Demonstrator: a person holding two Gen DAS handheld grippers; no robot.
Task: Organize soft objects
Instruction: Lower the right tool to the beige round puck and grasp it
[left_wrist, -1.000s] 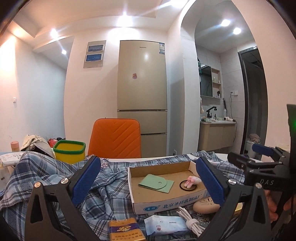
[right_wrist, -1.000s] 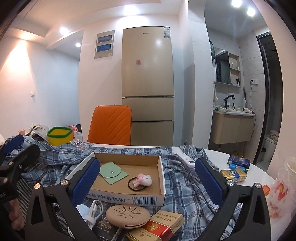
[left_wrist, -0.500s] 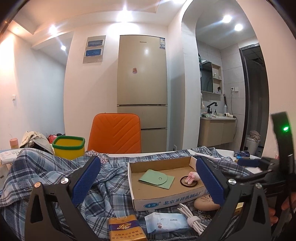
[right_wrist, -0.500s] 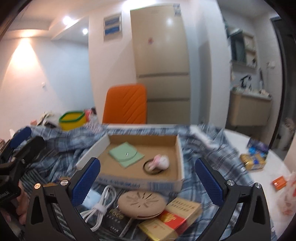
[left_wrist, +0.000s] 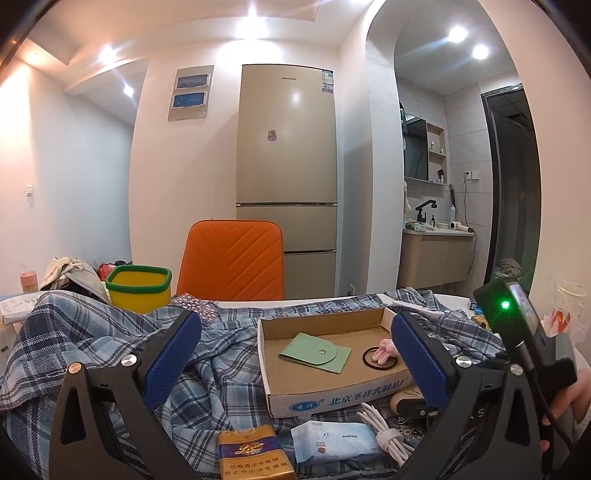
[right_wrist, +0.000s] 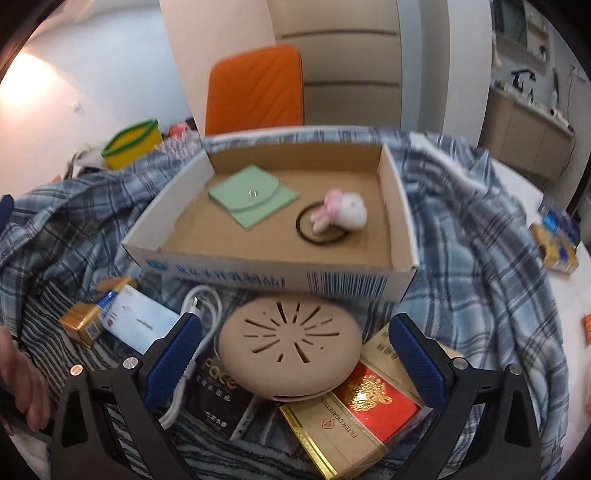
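Note:
A shallow cardboard box (right_wrist: 221, 258) (left_wrist: 332, 397) lies on a blue plaid cloth (right_wrist: 480, 258) (left_wrist: 92, 343). In it are a green pouch (right_wrist: 253, 195) (left_wrist: 316, 352) and a pink-white plush on a black hair ring (right_wrist: 341, 212) (left_wrist: 382, 354). A beige round soft case (right_wrist: 291, 347) lies in front of the box. My right gripper (right_wrist: 295, 350) is open, its fingers on either side of the beige case and slightly above it. My left gripper (left_wrist: 295, 354) is open and empty, held before the box's left front.
Cigarette packs (right_wrist: 354, 417) (left_wrist: 253, 456), a tissue pack (left_wrist: 334, 441) (right_wrist: 138, 323), a white cable (right_wrist: 199, 306) (left_wrist: 386, 432) and a black packet (right_wrist: 221, 391) lie around the case. An orange chair (left_wrist: 231, 262) and a yellow bin (left_wrist: 138, 282) stand behind.
My right gripper has tilted down and moved forward over the beige case. My left gripper has barely moved, tilting up slightly. Both stay open.

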